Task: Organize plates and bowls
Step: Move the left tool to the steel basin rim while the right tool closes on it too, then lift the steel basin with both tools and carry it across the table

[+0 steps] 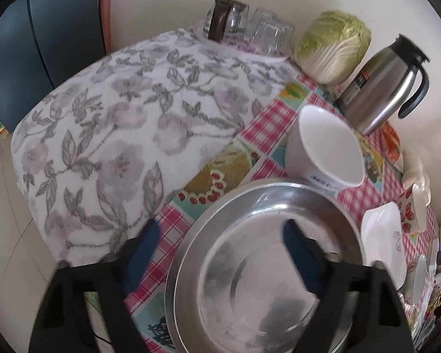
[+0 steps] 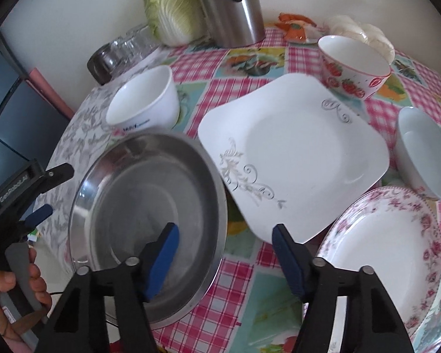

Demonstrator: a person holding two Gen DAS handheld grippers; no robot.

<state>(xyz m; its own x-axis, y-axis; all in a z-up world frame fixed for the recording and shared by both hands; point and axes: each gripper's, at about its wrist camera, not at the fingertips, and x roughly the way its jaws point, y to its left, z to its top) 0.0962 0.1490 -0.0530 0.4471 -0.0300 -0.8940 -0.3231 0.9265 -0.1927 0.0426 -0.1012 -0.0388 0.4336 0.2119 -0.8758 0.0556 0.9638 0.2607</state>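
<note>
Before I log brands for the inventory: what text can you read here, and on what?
"GenRobot.AI": on the left gripper body, seen from the right wrist.
Blue print on the white bowl: too blurred to read.
Label on the steel flask: too blurred to read.

The right gripper (image 2: 225, 236) hangs over the near right rim of the steel plate (image 2: 150, 220), 1 finger inside it and 1 outside. Beyond that gripper lies the square plate (image 2: 294, 158), with the flowered plate (image 2: 391, 253) to the right. Behind the steel plate stands 1 bowl (image 2: 145, 100). The strawberry bowl (image 2: 355, 64) stands behind the square plate, the kettle (image 2: 232, 8) and cabbage (image 2: 173, 11) further back. The left gripper (image 1: 220, 238) straddles the steel plate's left rim.
</note>
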